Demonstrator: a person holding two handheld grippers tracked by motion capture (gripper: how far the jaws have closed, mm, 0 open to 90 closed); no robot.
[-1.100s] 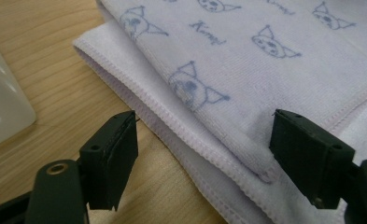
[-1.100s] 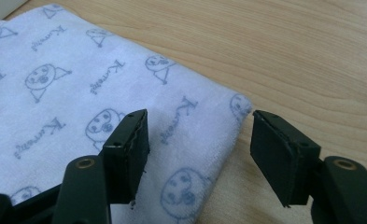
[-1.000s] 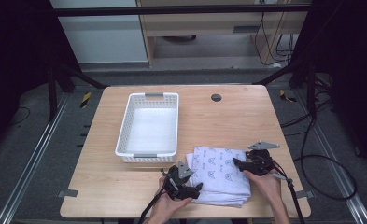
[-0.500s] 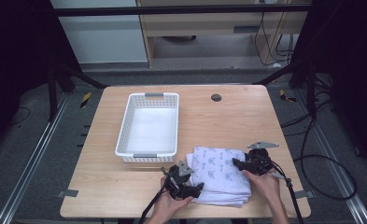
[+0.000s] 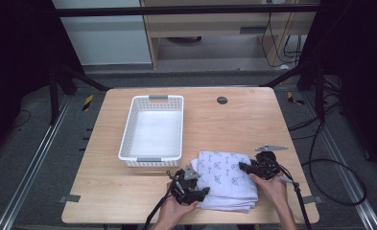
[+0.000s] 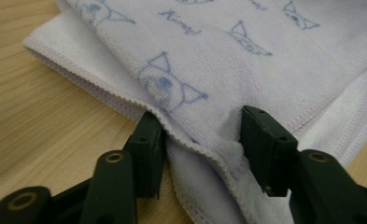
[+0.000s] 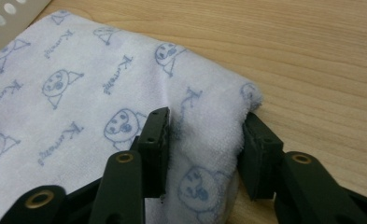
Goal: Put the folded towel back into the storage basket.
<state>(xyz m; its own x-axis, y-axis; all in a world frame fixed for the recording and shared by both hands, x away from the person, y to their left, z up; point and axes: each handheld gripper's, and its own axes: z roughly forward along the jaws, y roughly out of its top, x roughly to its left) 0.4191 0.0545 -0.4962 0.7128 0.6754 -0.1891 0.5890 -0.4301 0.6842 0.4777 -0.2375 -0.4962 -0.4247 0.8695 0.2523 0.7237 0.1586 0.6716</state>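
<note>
A folded white towel printed with blue cat faces lies on the wooden table, near its front edge. My left gripper is at the towel's near left corner. In the left gripper view the towel is bunched between the jaws of that gripper, and both pads press on it. My right gripper is at the towel's right edge. There the thick fold of the towel bulges between the pads of that gripper. Both pairs of jaws have just been closing on the cloth.
A white perforated basket stands just behind and left of the towel, and its corner shows in the right gripper view. A small dark round disc sits in the tabletop at the back. Cables trail off the table's right side.
Both hands have stayed where they were. Each pair of jaws has drawn in on the towel's edge, and the cloth now bunches between them.
</note>
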